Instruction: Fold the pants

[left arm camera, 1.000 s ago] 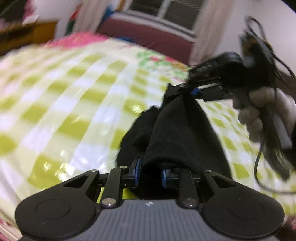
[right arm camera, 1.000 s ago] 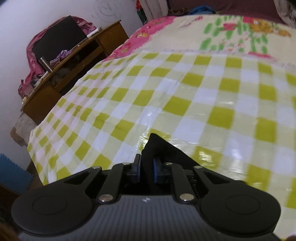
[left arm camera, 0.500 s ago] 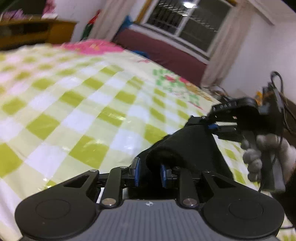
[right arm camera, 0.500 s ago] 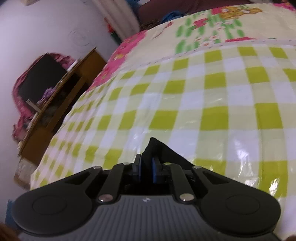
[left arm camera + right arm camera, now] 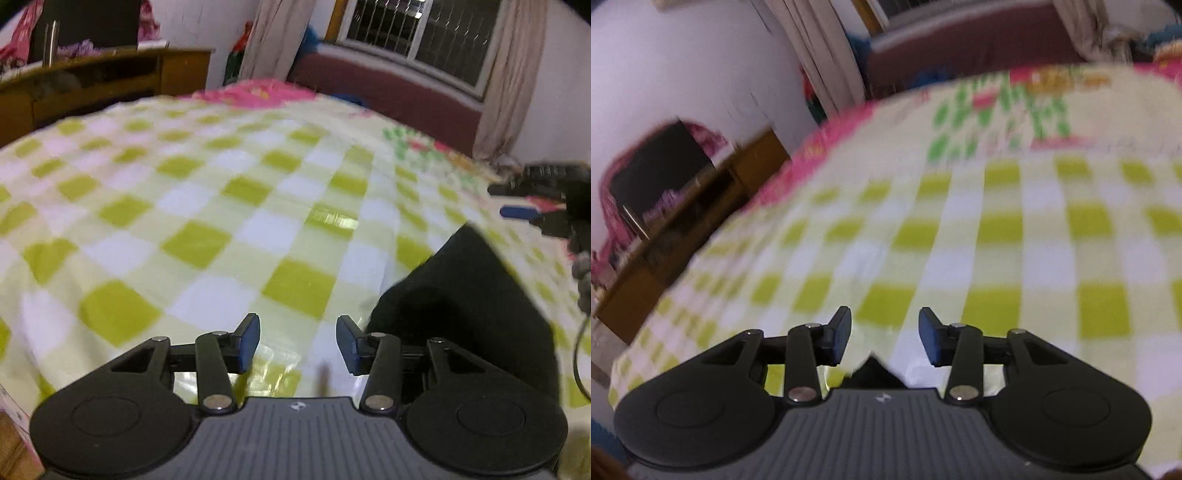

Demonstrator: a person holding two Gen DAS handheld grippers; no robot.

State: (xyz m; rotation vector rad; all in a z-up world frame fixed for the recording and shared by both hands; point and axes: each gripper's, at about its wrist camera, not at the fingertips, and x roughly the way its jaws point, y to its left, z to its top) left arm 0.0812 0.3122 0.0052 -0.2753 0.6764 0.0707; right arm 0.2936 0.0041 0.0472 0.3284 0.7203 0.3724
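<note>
Presently releasing: left gripper (image 5: 297, 345) opening, blue pads (image 5: 248, 343) spread, nothing but green-checked bedcover (image 5: 192, 243) between them. Right gripper (image 5: 882, 334) likewise opening, pads apart and pressing on no cloth; only a dark point of the black pants (image 5: 873, 371) showing low between the jaws, just above the gripper body, apparently let go.

Lying on the bedcover in the left wrist view, black pants (image 5: 465, 295) bunched in a dark mound just right of the left gripper's right finger, clear of the jaws. Right gripper (image 5: 532, 201) visible there at the far right edge, above the mound's far corner and apart from it, blue pad exposed.

Judging the step in hand: setting down a completed fold and withdrawing. Advising as follows:
- Letting both pairs of jaws finish spreading before pulling back, avoiding snagging the cloth and dragging the fold undone.
- Backing off along the fingers' own line, not sideways across the mound.
- Checking the mound afterwards; looking humped rather than flat, probably needing smoothing or a further fold.
- Noting motion blur in both views; edge alignment of the layers not determinable.
</note>
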